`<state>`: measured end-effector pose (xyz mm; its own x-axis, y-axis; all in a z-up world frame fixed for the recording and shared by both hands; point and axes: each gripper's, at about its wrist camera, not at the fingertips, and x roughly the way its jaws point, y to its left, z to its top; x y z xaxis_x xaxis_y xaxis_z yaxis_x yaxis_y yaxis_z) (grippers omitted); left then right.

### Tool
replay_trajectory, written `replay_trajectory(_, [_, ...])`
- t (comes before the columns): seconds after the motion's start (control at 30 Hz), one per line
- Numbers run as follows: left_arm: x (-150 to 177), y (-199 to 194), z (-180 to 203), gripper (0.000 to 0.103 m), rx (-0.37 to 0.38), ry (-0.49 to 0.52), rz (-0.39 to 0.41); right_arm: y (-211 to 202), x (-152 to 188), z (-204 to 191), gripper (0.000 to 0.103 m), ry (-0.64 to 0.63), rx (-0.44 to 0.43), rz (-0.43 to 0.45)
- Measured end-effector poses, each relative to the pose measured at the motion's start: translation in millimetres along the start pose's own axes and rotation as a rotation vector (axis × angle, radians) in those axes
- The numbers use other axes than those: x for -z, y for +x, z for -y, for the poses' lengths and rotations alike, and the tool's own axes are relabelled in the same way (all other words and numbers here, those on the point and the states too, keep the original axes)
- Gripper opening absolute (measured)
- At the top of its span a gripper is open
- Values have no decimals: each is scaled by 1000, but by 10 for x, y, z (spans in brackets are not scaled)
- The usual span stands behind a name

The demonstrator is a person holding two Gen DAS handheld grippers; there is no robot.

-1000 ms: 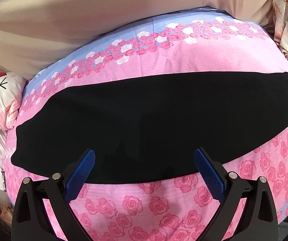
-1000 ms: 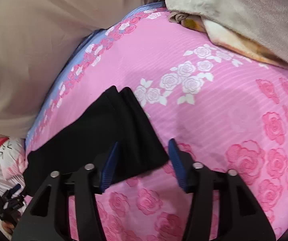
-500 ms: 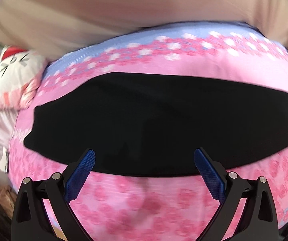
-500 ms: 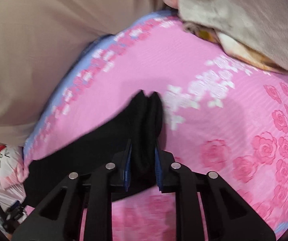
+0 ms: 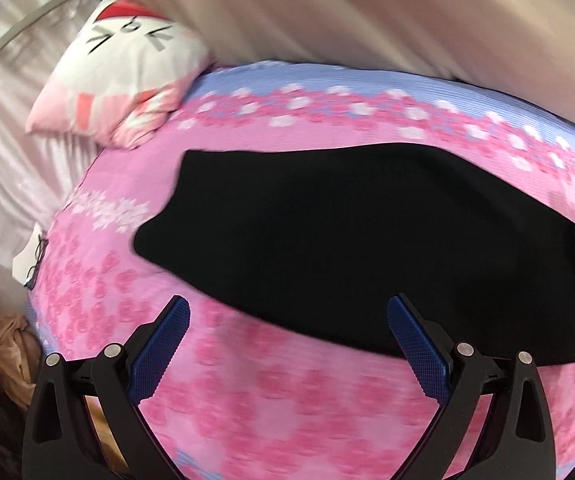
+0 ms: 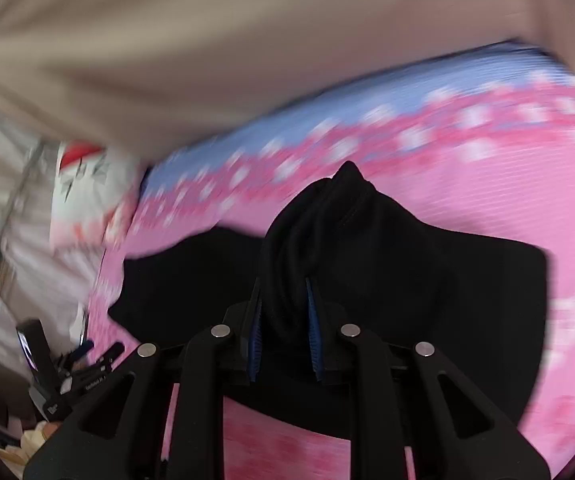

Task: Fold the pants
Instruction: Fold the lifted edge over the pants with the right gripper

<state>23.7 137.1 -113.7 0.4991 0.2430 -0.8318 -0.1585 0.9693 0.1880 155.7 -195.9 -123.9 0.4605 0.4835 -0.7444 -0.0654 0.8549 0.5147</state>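
Two grippers differed: the right gripper (image 6: 283, 320) pinched the soft, limp black pants (image 6: 327, 248) at their bunched end; the left gripper (image 5: 287, 344) stood open, empty.

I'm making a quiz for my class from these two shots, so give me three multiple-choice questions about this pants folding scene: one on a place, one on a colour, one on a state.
1. Where does the white cartoon-face pillow lie?
A. at a corner of the bed
B. on the pants
C. in a claw

2. What colour are the soft fabric pants?
A. grey
B. black
C. blue

3. How is the right claw?
A. wide open
B. out of view
C. shut on bunched pants

Answers:
1 A, it sits by the pink rose-print bedsheet edge.
2 B, the cloth is plain black.
3 C, blue pads pinch the fabric, while the left claw is open.
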Motion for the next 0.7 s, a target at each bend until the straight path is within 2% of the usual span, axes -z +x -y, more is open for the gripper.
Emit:
replay_trajectory(0.07, [15,90,-219,98,-1,-23,-12,430,97,-305,18,-47,-11,-74])
replay_trajectory(0.17, [20,229,-477,98,2,-50,-35,925,256,-638,18,-111,25,-170])
replay_trajectory(0.3, [-23,339,-713,98,9,-45,-36,1307,487,-754,19,-148,86,-241])
replay_trajectory(0.37, [-53,370,-745,98,13,-28,-24,1304,527,-795,22,-166,107,-226])
replay_trajectory(0.43, [-100,424,-755,98,23,-7,-20,1264,525,-867,35,-160,112,-228])
replay_trajectory(0.47, [-119,445,-751,98,31,-2,-20,1248,531,-933,38,-155,106,-233])
replay_trajectory(0.53, [-179,485,-736,98,49,8,-21,982,528,-1019,38,-135,44,-188])
replay_trajectory(0.63, [-259,497,-716,98,70,11,-8,552,565,-942,41,-91,14,-103])
replay_trajectory(0.7, [-298,532,-708,98,80,10,-7,375,608,-752,42,-35,85,-73])
